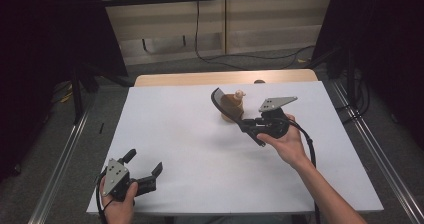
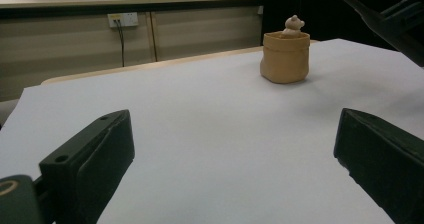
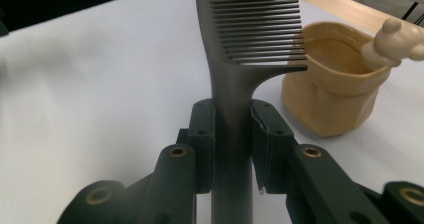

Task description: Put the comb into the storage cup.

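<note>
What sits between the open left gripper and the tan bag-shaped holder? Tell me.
Nothing: between the left gripper and the tan bag-shaped holder lies bare white sheet, as the left gripper view shows.

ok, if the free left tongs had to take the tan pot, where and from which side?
Grip the pot low across its bulging body, coming level from the open table side nearest the left tongs. The bear figure sits on the rim, and the comb in the right tongs crowds the top, so avoid the rim.
</note>
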